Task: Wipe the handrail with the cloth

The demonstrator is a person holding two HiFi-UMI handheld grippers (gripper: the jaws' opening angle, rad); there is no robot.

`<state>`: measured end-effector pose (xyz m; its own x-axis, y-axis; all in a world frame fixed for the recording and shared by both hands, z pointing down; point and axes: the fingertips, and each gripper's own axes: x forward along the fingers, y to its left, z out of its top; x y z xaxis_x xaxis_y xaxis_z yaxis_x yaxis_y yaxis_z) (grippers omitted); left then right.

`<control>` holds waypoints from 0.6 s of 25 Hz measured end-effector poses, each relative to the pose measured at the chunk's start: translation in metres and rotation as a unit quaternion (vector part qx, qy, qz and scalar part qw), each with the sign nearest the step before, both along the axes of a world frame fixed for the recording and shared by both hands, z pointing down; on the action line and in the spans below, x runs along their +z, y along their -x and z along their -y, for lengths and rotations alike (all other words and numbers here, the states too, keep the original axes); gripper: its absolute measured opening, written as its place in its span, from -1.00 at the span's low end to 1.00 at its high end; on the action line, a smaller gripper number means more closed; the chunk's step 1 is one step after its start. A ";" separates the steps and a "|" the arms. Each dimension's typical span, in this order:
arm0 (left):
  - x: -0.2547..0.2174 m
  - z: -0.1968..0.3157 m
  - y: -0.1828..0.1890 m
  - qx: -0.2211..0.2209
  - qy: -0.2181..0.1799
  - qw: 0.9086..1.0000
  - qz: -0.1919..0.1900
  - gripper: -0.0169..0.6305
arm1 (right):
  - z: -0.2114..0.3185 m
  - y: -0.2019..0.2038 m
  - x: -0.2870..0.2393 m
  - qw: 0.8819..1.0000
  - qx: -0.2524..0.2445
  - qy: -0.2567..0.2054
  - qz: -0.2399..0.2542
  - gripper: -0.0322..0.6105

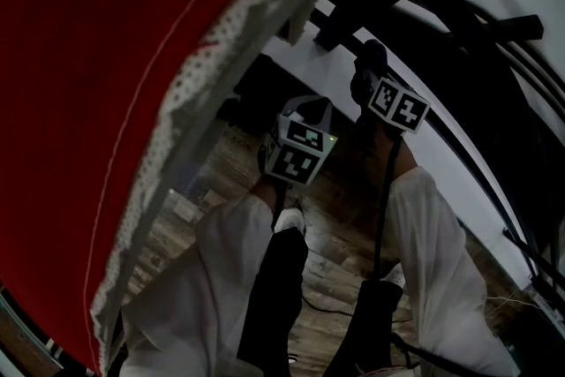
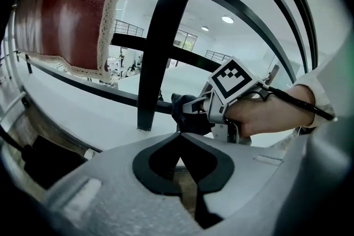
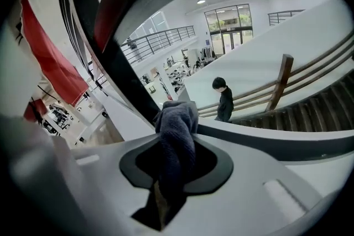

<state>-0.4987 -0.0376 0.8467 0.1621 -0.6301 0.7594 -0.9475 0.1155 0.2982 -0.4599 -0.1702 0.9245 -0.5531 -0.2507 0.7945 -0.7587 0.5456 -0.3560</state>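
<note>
**— Right gripper first?**
— Its jaws are clamped on the grey cloth, which bunches right at the black handrail.

**— And the left gripper?**
— Jaws together with nothing in them, just beside the other.

**— How to wipe well?**
— I'd press the bunch flat on the bar and slide along it, gripping firmly.

**— Counts?**
— Two grippers, one cloth, one red lace-edged drape and one distant person by the stairs.

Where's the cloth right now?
The cloth is pinched in the right claw, centre of the right gripper view, just right of the black rail.
</note>
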 end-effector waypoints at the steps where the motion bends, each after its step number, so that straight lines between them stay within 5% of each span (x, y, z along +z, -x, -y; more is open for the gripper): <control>1: 0.000 0.000 -0.003 0.002 0.002 1.000 0.001 -0.94 | 0.000 -0.006 0.000 1.000 0.002 0.000 -0.002 -0.64; 15: 0.010 0.007 -0.114 0.073 0.007 0.997 -0.010 -0.94 | 0.022 -0.157 0.010 0.996 0.079 0.004 -0.033 -0.64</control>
<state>-0.3851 -0.0449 0.8568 0.2664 -0.5875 0.7641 -0.9485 -0.0187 0.3164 -0.3029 -0.1919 0.9341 -0.4538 -0.3236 0.8302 -0.8566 0.4150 -0.3065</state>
